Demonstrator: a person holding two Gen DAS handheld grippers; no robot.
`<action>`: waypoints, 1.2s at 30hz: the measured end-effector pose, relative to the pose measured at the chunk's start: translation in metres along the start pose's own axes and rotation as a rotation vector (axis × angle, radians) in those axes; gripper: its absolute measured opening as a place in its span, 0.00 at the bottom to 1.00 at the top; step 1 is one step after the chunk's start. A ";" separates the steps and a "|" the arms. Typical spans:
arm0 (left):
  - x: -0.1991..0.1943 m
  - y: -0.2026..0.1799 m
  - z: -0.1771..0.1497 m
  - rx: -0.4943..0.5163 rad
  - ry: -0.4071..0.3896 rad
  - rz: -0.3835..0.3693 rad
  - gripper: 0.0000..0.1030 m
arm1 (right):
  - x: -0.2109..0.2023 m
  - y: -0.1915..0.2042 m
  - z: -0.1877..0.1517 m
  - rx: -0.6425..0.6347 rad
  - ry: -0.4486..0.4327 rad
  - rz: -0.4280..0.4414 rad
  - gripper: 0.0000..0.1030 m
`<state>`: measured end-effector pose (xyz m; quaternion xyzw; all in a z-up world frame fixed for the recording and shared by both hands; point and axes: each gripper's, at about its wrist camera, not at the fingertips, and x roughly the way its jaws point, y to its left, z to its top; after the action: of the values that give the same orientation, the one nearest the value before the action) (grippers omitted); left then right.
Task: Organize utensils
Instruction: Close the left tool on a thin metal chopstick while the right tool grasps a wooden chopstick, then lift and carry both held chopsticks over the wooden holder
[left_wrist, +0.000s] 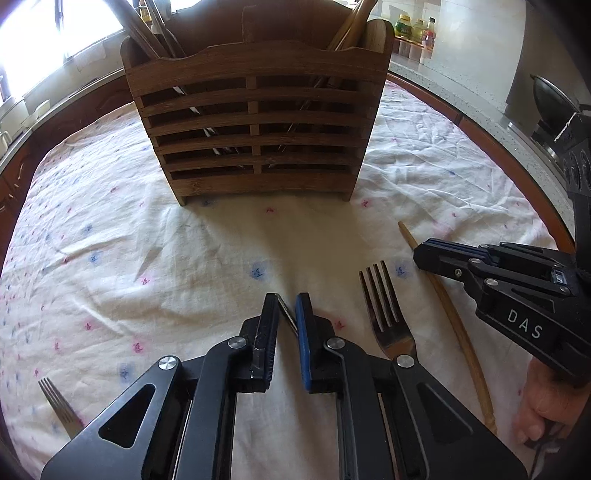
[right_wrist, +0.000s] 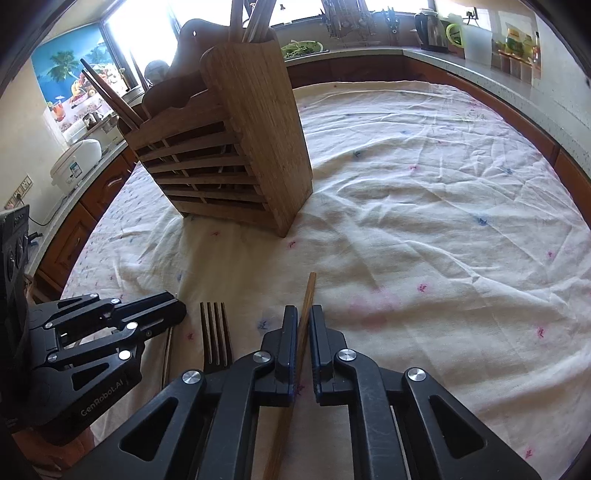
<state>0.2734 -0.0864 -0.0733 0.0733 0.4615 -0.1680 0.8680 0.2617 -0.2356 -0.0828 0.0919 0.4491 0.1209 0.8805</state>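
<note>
Left wrist view: a small fork lies left of the left tool, whose narrow jaws flank a thin metal utensil; grip unclear. Right of it lie a fork and a wooden chopstick, the latter between the right tool's narrow jaws. Ahead stands the wooden holder.
</note>
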 end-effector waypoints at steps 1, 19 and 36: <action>-0.002 0.001 -0.002 -0.006 -0.004 -0.012 0.04 | -0.003 -0.001 -0.001 0.009 -0.005 0.013 0.06; -0.038 0.014 -0.019 -0.029 0.041 -0.031 0.30 | -0.081 0.007 0.000 0.019 -0.155 0.055 0.05; -0.051 0.014 -0.024 -0.027 -0.041 -0.042 0.04 | -0.095 0.005 -0.004 0.037 -0.175 0.082 0.05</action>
<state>0.2338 -0.0553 -0.0451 0.0485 0.4471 -0.1816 0.8745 0.2034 -0.2588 -0.0108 0.1366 0.3683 0.1401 0.9089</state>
